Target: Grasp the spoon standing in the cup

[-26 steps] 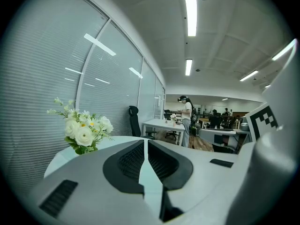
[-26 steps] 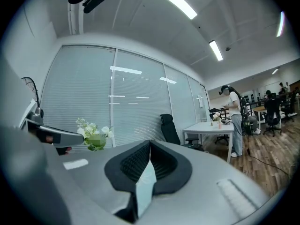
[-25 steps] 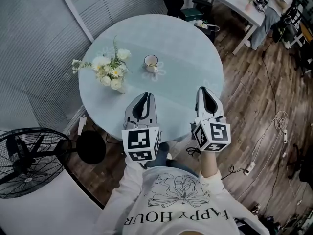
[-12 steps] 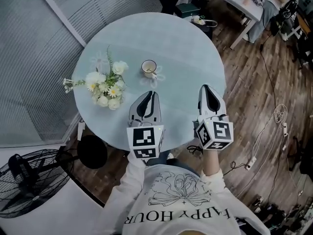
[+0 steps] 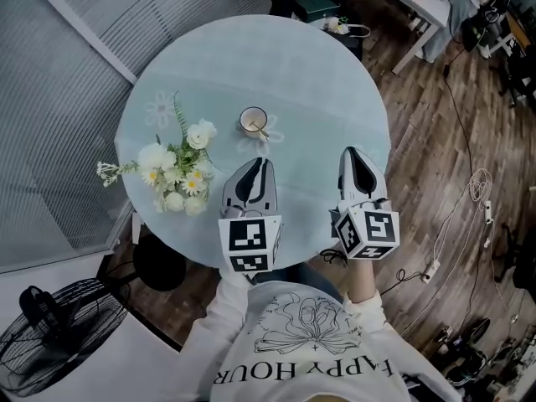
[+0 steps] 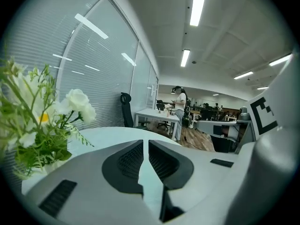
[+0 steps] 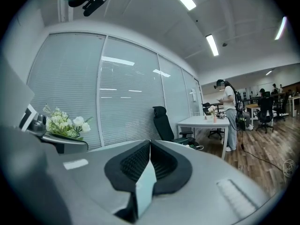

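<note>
A small white cup (image 5: 253, 120) stands near the middle of the round pale-blue table (image 5: 318, 82), and a thin spoon (image 5: 260, 128) leans out of it toward me. My left gripper (image 5: 265, 161) hovers just short of the cup, its jaws together and empty. The right gripper (image 5: 350, 151) hangs over the table's right part, also shut with nothing in it. Neither gripper view shows the cup. In the left gripper view, the left gripper (image 6: 146, 140) points across the tabletop. In the right gripper view, the right gripper (image 7: 150, 141) does the same.
A bunch of white flowers (image 5: 172, 177) sits on the table's left, seen also as flowers (image 6: 42, 121) beside my left gripper. A floor fan (image 5: 59, 333) and a black round stool (image 5: 157, 260) stand lower left. Cables (image 5: 469, 216) lie on the wooden floor at right. A person (image 7: 229, 114) stands by a far desk.
The head view has swung, so table and flowers sit lower and further left. The cup now lies a little closer to my left gripper. Both grippers stay shut.
</note>
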